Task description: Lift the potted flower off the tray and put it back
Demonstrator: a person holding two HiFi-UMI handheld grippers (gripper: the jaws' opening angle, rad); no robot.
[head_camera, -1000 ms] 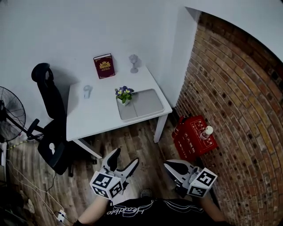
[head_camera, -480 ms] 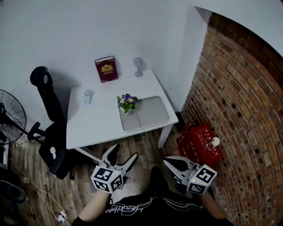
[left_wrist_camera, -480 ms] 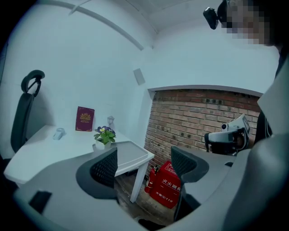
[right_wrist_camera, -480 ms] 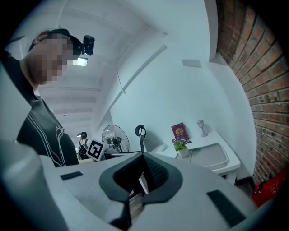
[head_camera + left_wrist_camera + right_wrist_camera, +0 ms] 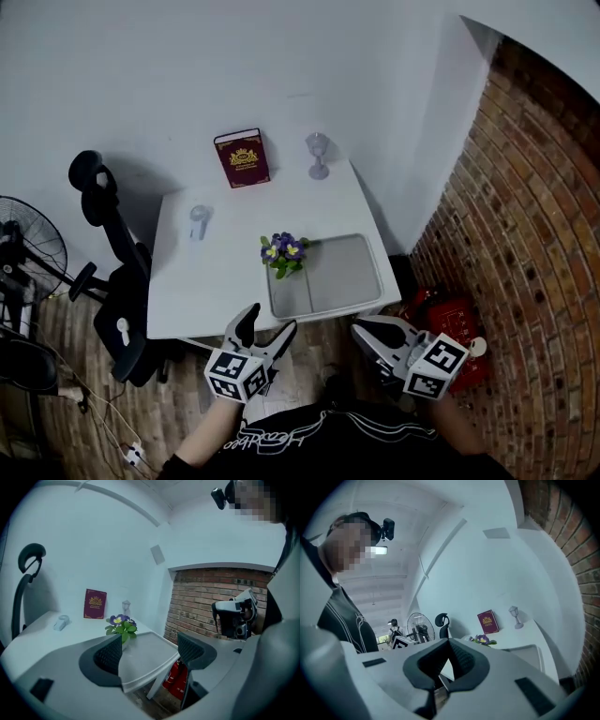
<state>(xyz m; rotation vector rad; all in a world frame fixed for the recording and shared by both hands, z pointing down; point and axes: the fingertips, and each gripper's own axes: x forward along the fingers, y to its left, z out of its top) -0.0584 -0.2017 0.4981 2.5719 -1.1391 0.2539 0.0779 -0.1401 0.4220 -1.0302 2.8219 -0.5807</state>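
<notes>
A small potted flower, with purple and yellow blooms over green leaves, is seen standing upright on the far left corner of a shallow grey rectangular tray. The pale pot is mostly hidden by the leaves. The tray is laid flat at the near right corner of the white counter.

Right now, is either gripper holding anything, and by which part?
Nothing is held: the left gripper is open and empty, the right gripper shut on nothing. The potted flower stands untouched on the tray.
</notes>
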